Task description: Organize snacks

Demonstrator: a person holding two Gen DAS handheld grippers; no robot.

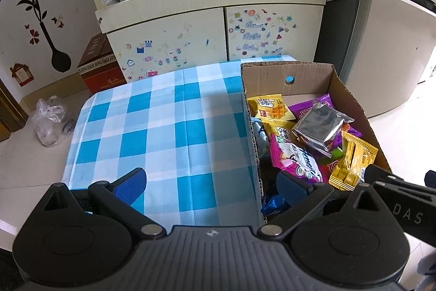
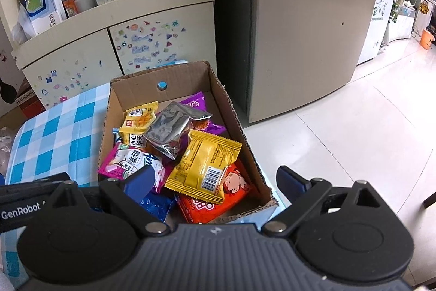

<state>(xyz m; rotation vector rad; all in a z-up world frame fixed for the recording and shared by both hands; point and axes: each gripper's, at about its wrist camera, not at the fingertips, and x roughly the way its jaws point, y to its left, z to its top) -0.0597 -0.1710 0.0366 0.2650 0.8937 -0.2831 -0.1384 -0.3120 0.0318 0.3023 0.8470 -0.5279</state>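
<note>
A cardboard box [image 1: 286,72] [image 2: 130,86] stands on the right side of a table covered with a blue checked cloth [image 1: 163,127] [image 2: 54,127]. It holds several snack packets: a silver one [image 1: 318,124] [image 2: 169,127] on top, yellow ones [image 1: 354,160] [image 2: 204,165], a pink and white one [image 1: 297,157] [image 2: 128,160], an orange one [image 2: 212,201]. My left gripper [image 1: 215,182] is open and empty, straddling the box's left wall. My right gripper [image 2: 215,182] is open and empty above the box's near end.
A cream cabinet [image 1: 212,32] [image 2: 81,53] with stickers and a cluttered shelf stands behind the table. A fridge [image 2: 299,32] stands to the right. A red-brown carton [image 1: 98,64] and a plastic bag [image 1: 51,119] lie on the floor at left.
</note>
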